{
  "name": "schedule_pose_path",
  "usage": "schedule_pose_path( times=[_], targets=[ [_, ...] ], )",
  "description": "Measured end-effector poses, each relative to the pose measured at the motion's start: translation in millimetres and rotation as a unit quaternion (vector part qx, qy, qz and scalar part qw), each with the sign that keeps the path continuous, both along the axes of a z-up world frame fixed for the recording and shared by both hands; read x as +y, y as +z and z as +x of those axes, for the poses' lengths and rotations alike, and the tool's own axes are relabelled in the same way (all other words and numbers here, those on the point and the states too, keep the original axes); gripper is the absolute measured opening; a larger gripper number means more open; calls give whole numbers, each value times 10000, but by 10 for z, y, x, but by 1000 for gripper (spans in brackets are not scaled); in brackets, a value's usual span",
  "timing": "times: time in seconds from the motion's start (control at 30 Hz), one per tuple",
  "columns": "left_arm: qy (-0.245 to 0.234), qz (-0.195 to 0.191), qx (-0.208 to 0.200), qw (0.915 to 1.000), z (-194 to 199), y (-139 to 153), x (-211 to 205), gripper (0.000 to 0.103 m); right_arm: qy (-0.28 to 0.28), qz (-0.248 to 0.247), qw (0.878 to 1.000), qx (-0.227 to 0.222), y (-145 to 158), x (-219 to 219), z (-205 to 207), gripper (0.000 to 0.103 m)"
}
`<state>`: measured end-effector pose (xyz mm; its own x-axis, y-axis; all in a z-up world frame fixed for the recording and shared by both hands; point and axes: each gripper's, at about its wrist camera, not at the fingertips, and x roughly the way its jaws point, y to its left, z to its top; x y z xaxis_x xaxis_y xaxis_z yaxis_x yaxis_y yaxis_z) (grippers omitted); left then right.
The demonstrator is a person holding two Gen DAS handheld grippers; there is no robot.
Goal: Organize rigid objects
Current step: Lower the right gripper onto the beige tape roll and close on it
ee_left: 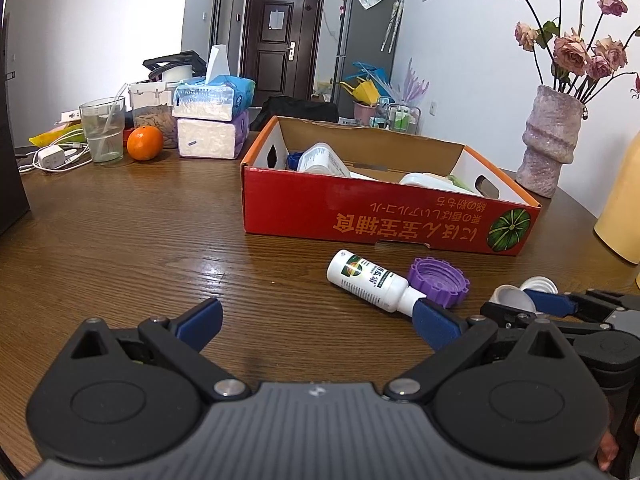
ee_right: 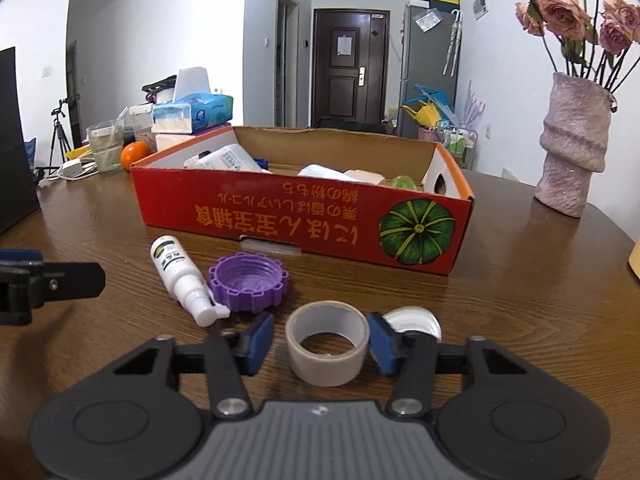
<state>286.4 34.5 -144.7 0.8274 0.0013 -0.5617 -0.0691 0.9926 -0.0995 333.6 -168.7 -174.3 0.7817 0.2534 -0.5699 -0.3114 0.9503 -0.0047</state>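
A red cardboard box (ee_left: 360, 208) (ee_right: 280, 216) stands on the wooden table with bottles and containers inside. In front of it lie a white spray bottle (ee_left: 368, 280) (ee_right: 178, 276) and a purple ridged cap (ee_left: 438, 280) (ee_right: 248, 280). My left gripper (ee_left: 320, 318) is open and empty, its right finger beside the bottle's nozzle. My right gripper (ee_right: 320, 340) is open, its jaws on either side of a grey tape roll (ee_right: 327, 340) that stands on the table. A white lid (ee_right: 416, 320) (ee_left: 538, 282) lies just behind its right finger. The right gripper also shows in the left wrist view (ee_left: 516, 304).
Tissue packs (ee_left: 212, 120), an orange (ee_left: 145, 143), a glass (ee_left: 102, 130) and a white charger (ee_left: 52, 158) crowd the far left. A pink vase of dried roses (ee_left: 550, 144) (ee_right: 572, 144) stands at the right. A yellow object (ee_left: 620, 200) sits at the right edge.
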Motion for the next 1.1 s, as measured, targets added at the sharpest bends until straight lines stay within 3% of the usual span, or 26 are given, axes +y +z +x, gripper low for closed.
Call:
schedule_pose_path(
  times=[0.17, 0.63, 0.83, 1.1],
  targets=[
    [12, -6, 14, 10000, 0, 0, -1, 103, 47, 60, 9999, 86, -13, -5, 12, 43],
    [26, 116, 130, 9998, 68, -63, -43, 103, -23, 240, 9994, -246, 53, -76, -71, 42],
    [-282, 185, 100, 9994, 107, -33, -138, 103, -168, 357, 9985, -391, 79, -136, -88, 43],
    [-829, 638, 283, 9941, 321, -24, -302, 103, -386, 394, 9968, -582, 139, -215, -143, 43]
  ],
)
